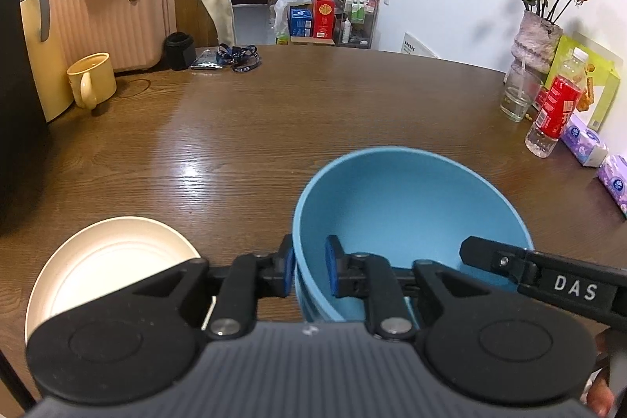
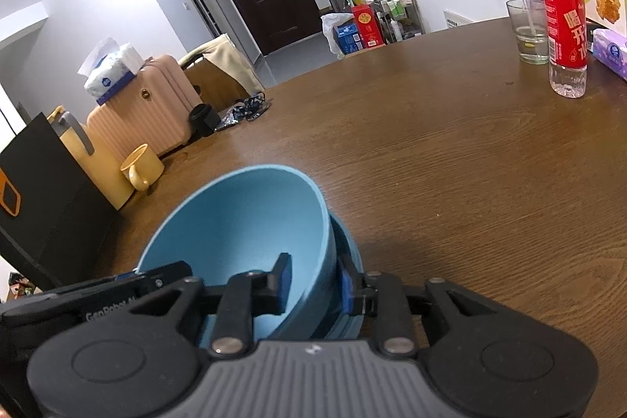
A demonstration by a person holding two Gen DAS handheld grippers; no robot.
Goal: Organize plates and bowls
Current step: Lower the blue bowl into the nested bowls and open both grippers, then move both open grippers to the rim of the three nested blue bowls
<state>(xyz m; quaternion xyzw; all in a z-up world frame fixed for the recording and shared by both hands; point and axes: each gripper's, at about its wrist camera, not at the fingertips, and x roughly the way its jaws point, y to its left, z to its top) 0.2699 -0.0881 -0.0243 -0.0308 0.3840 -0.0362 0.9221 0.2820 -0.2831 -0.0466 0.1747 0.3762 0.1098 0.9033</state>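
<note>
Left wrist view: a blue bowl (image 1: 407, 218) sits near the front edge of a brown wooden surface (image 1: 274, 112), with a cream plate (image 1: 106, 261) just beside it toward the front left corner. The left gripper (image 1: 309, 271) straddles the bowl's near rim, one blue pad outside the wall and one inside, and a gap shows on each side of the rim, so its jaws stand slightly apart and press on nothing. From the right side the right gripper (image 1: 482, 253) reaches over the opposite rim.

In the right wrist view the bowl (image 2: 243, 222) proves to be nested in a second blue bowl (image 2: 348, 249), whose rim peeks out beneath it. The right gripper (image 2: 313, 286) has one pad inside the upper bowl and one outside both walls; its pads also look clear of the rims, open rather than clamped, though the outer pad lies very close to the lower bowl.

Both bowls look like light, rigid moulded plastic with a matt finish: unlikely to shatter, but thin-walled and smooth enough to slip or tilt if pinched at one point only. The rim offers the best hold, wall between the pads. The plate appears equally light and stiff, best taken by its raised edge. A yellow mug (image 1: 92, 79) stands well apart near the far left edge.
</note>
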